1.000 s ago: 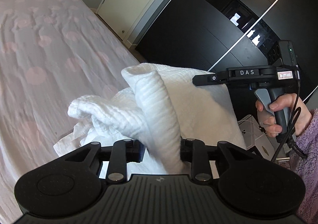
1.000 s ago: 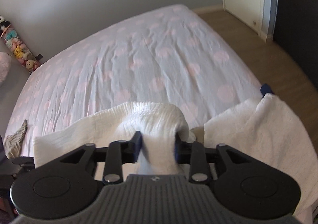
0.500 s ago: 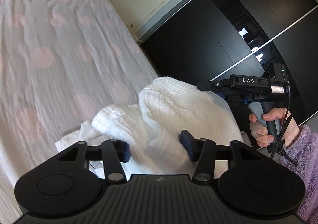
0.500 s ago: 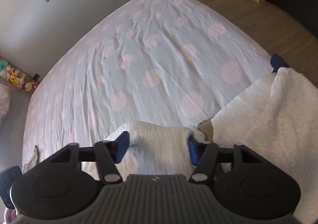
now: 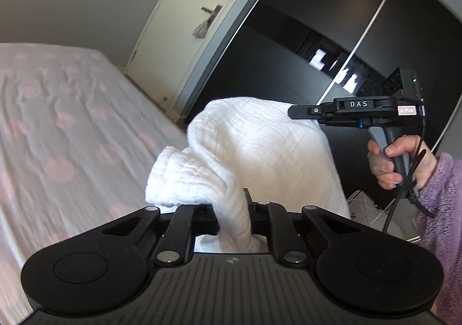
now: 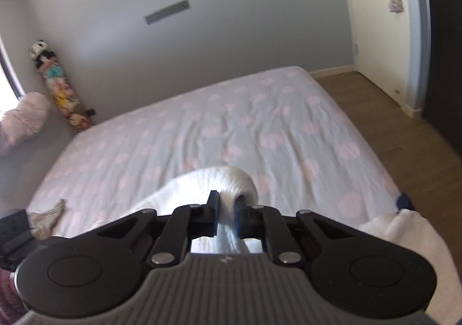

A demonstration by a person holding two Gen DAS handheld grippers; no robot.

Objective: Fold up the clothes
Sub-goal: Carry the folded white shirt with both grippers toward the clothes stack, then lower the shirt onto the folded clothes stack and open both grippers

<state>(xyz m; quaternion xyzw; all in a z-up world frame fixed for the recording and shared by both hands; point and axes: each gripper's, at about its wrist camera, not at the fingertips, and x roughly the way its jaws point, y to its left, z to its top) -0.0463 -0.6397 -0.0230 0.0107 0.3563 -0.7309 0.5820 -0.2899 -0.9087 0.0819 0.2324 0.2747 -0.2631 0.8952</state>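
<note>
Both jaws just closed: left gripper and right gripper each pinch a bunched edge of the white cloth, held above the bed; looks soft, light, floppy, so best gripped at corners.

Left tongs, right tongs: just clamped.

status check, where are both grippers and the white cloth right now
Left gripper and right gripper: jaws just closed, pinching the white cloth. Cloth held up over the bed. Nothing in the way.
</note>
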